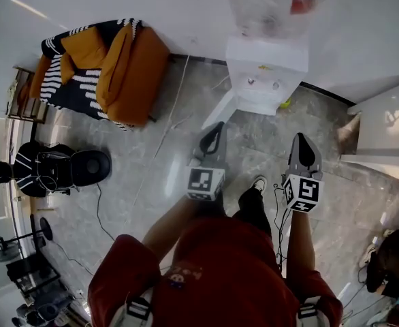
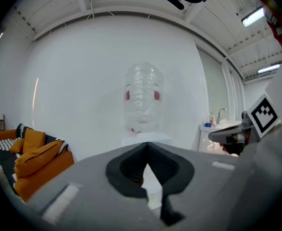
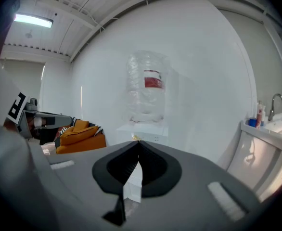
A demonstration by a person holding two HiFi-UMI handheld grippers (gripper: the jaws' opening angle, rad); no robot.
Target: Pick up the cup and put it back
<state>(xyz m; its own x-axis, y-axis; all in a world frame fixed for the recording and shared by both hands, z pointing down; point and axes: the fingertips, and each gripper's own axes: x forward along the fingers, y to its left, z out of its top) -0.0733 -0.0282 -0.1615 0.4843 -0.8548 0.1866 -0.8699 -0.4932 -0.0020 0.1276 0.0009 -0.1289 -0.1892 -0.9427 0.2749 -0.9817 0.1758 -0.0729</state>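
Cup: no view shows where it is. The left tool (image 1: 216,129) and right tool (image 1: 300,142) are both closed on nothing, facing a water dispenser (image 1: 267,73). Only the gripper views show the sink tap (image 3: 275,101) and ceiling lights (image 3: 33,20). Only the head view shows the orange armchair (image 1: 128,70) from above, on the marble floor (image 1: 152,182).

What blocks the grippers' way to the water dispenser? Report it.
Nothing visible: only bare floor lies between the left gripper, the right gripper and the water dispenser. No cup shows in any view.
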